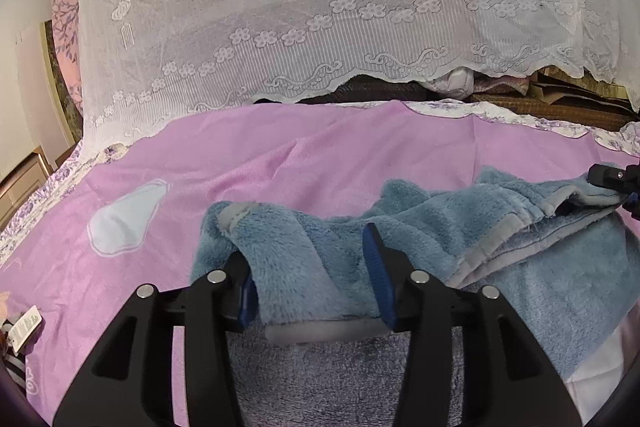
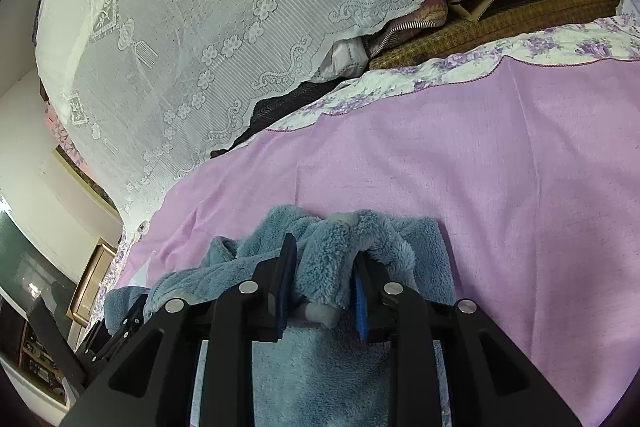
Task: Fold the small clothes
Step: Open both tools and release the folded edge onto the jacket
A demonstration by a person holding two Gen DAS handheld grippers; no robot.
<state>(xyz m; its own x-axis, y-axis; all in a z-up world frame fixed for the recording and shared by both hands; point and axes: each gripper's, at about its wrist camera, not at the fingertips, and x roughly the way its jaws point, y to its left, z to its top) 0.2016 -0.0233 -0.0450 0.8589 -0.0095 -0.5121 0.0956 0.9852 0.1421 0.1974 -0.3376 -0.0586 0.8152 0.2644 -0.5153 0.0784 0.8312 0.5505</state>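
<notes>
In the lower middle of both views we see a fluffy blue garment [image 1: 320, 251] lying bunched on a pink sheet [image 1: 280, 155]. Our left gripper [image 1: 312, 279] stands partly spread, a thick fold of the fleece between its blue pads [image 1: 380, 275], which look slack against it rather than pinching. Our right gripper [image 2: 320, 279] is narrower, a bunched fold of the garment filling the gap between its fingers; we cannot tell whether it presses. A white lace curtain [image 1: 280, 7] hangs across the upper frame.
</notes>
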